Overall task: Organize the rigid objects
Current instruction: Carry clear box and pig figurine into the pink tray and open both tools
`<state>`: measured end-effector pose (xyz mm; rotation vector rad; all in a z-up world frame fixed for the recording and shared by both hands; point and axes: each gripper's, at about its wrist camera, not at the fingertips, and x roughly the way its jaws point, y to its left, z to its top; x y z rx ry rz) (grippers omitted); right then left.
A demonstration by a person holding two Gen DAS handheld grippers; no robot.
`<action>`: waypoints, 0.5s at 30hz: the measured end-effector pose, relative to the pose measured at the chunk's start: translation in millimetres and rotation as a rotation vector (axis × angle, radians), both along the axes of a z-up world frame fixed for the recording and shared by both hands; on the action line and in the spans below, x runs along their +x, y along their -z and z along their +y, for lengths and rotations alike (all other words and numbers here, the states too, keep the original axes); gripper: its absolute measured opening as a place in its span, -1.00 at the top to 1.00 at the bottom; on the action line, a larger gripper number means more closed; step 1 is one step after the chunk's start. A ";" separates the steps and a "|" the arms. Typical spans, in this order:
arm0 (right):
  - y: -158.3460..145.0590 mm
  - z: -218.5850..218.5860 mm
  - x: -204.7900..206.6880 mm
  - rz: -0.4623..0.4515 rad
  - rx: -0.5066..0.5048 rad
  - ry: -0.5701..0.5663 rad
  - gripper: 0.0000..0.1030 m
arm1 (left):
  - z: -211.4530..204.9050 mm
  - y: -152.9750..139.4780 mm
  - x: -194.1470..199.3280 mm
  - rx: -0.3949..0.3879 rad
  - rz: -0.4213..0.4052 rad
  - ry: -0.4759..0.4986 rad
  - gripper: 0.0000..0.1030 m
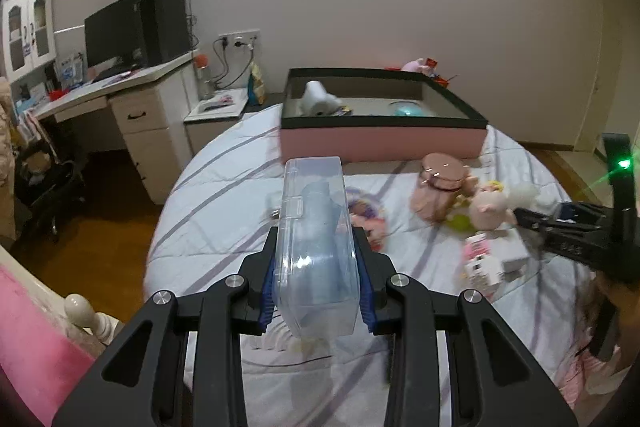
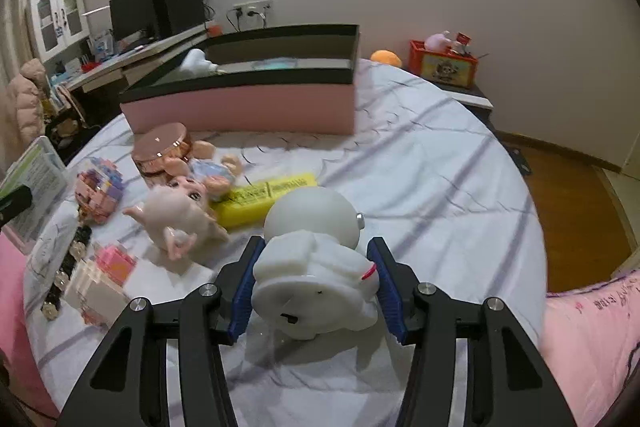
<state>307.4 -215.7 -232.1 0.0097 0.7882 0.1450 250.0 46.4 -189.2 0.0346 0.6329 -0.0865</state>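
My left gripper is shut on a clear plastic case, which stands up between the blue pads above the bed. Beyond it sits a pink box with a black rim, holding a white object and a teal one. My right gripper is low over the striped sheet, and both its pads press on the body of a white round-headed figure that lies on the bed. In the left wrist view the right gripper reaches in from the right edge.
Left of the figure lie a yellow box, a doll, a pale pink toy, a pink lidded jar and block models. The pink box stands behind them. A red crate sits off the bed.
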 end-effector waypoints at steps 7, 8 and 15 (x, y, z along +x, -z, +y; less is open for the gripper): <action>1.4 -0.4 1.1 -0.004 -0.011 0.008 -0.05 | 6.9 27.3 14.6 0.012 0.074 -0.003 0.35; 1.3 -0.2 1.5 -0.005 -0.013 0.008 -0.05 | 6.2 30.8 16.7 0.013 0.086 -0.003 0.34; 0.6 -1.0 -0.9 -0.019 -0.003 0.010 -0.04 | 9.8 40.0 21.8 -0.024 0.091 0.000 0.36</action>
